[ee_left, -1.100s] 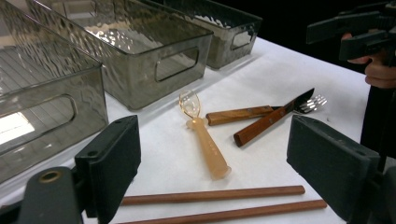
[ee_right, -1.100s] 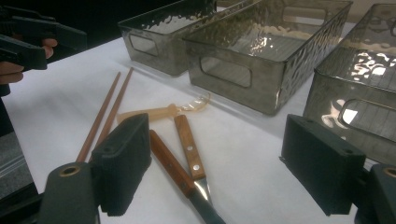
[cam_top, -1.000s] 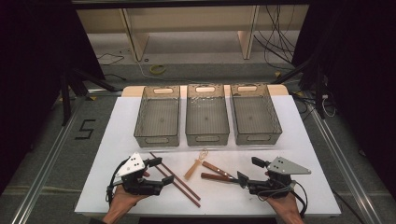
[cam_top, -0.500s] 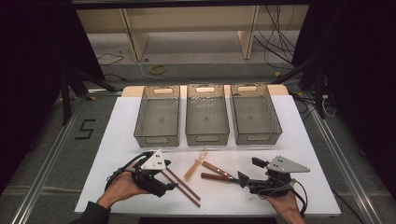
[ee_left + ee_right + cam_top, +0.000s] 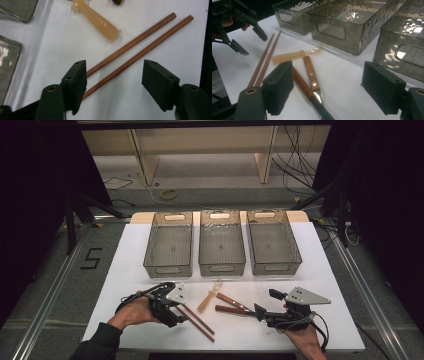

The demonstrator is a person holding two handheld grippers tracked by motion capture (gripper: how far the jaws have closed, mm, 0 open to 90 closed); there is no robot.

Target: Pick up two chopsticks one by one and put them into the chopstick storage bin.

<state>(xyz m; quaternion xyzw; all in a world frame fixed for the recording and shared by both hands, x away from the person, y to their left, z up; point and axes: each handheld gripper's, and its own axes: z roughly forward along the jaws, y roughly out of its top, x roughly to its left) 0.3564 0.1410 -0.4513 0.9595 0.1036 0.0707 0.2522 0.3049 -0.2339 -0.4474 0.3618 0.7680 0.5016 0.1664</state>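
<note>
The high view looks forward and down from above the person's side of the table [image 5: 150, 320], taking in the whole white top, three clear bins [image 5: 221, 242] along the far half and the floor beyond. The left gripper view sits very close to the surface, looking steeply down along the left claw [image 5: 113, 82] at two brown chopsticks [image 5: 140, 47] and an amber plastic handle [image 5: 100, 22]. The right gripper view rides low, looking nearly level along the right claw [image 5: 327, 87] across the table toward the bins [image 5: 347, 22]. All three views share the chopsticks [image 5: 197, 320] [image 5: 262, 62] and the amber handle [image 5: 207, 300] [image 5: 287, 57]; the right gripper view also catches the left claw [image 5: 249, 41].
</note>
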